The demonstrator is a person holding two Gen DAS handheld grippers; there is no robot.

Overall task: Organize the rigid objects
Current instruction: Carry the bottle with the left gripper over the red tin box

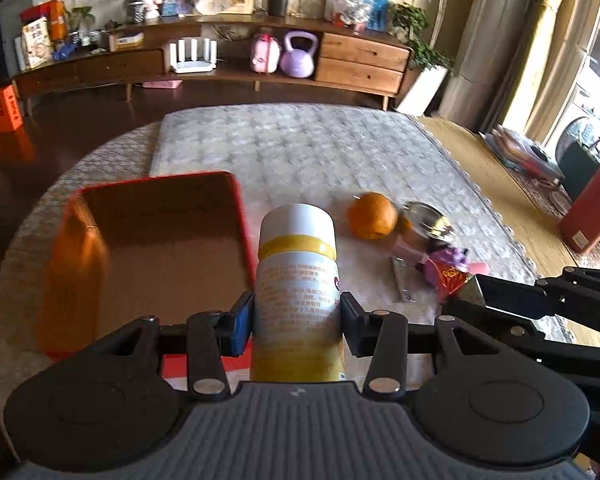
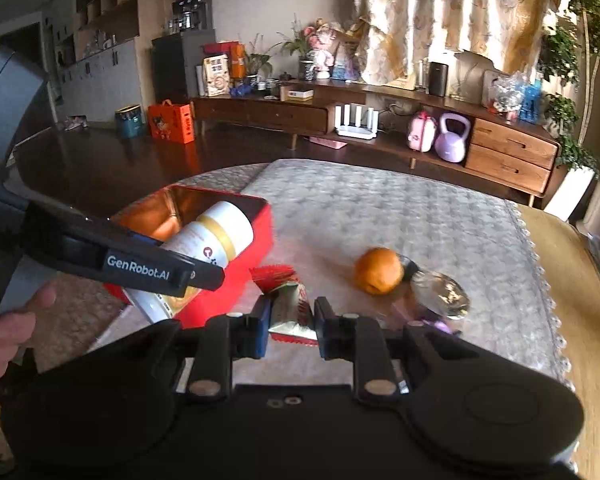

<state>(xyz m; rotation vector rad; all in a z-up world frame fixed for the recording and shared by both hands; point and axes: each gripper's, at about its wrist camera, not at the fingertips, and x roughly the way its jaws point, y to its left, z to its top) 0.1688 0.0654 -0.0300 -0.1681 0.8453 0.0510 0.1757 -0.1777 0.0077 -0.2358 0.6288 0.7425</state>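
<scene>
My left gripper (image 1: 298, 316) is shut on a white bottle with a yellow band (image 1: 296, 272), held tilted beside the right wall of an open red box (image 1: 240, 216). In the right wrist view the same bottle (image 2: 216, 236) hangs over the red box (image 2: 256, 272) in the left gripper (image 2: 180, 256). My right gripper (image 2: 290, 320) is shut on a red and silver foil packet (image 2: 292, 312), lifted off the tablecloth. An orange (image 2: 378, 270) and a shiny metal lid (image 2: 440, 290) lie further right. The box interior shows nothing inside.
A purple toy (image 1: 448, 260) and a flat metal strip (image 1: 402, 280) lie near the orange (image 1: 372, 216). A quilted cloth (image 1: 300, 152) covers the round table. A tall red flask (image 1: 592, 208) stands at the right. Beyond is a wooden sideboard (image 1: 360, 60).
</scene>
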